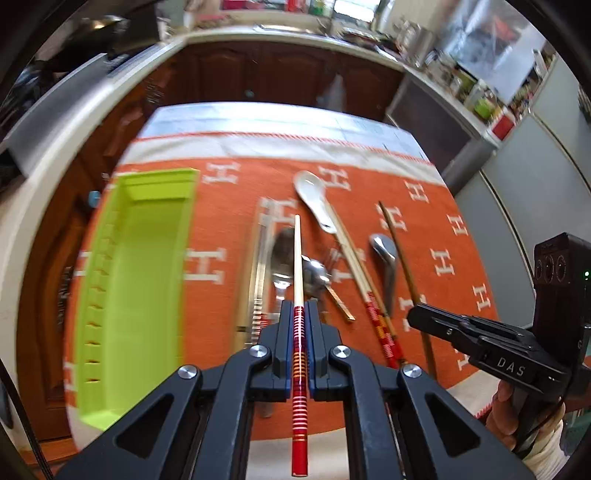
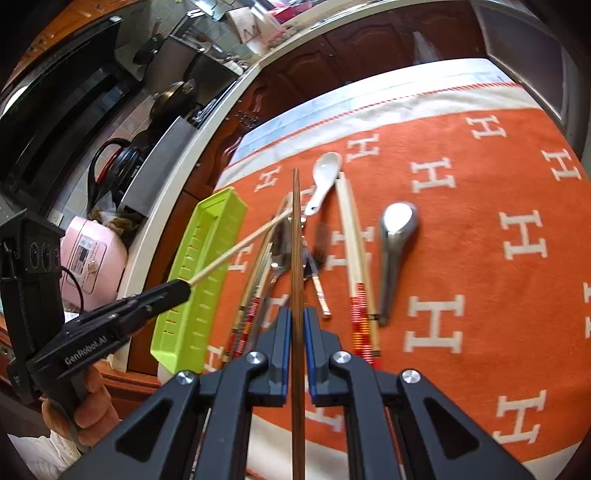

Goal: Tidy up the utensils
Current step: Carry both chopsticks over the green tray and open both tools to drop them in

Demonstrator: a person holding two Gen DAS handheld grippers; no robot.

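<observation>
L gripper point(image 1: 295, 314) clamped on red-banded chopstick point(image 1: 297, 258), lifted over cloth point(image 1: 461, 192); shaft runs straight ahead along fingers. Green tray point(image 1: 147, 258) empty, just to L, long axis parallel; L hand nearer. R gripper point(image 2: 295, 317) clamped on brown chopstick point(image 2: 296, 240), held clear.

Both views are bright, lit by even daylight that seems to come from the window point(image 1: 354, 7) at the far side of the room. Shadows on the orange cloth point(image 1: 229, 229) are faint and soft. Glare sits on the steel spoon point(image 2: 397, 221) and on the metal bolts of the fingers. Motion blur smears the left view, most over the green tray point(image 1: 147, 258) and cutlery. Fisheye bending curves the counter edges, and black rims close the corners.
</observation>
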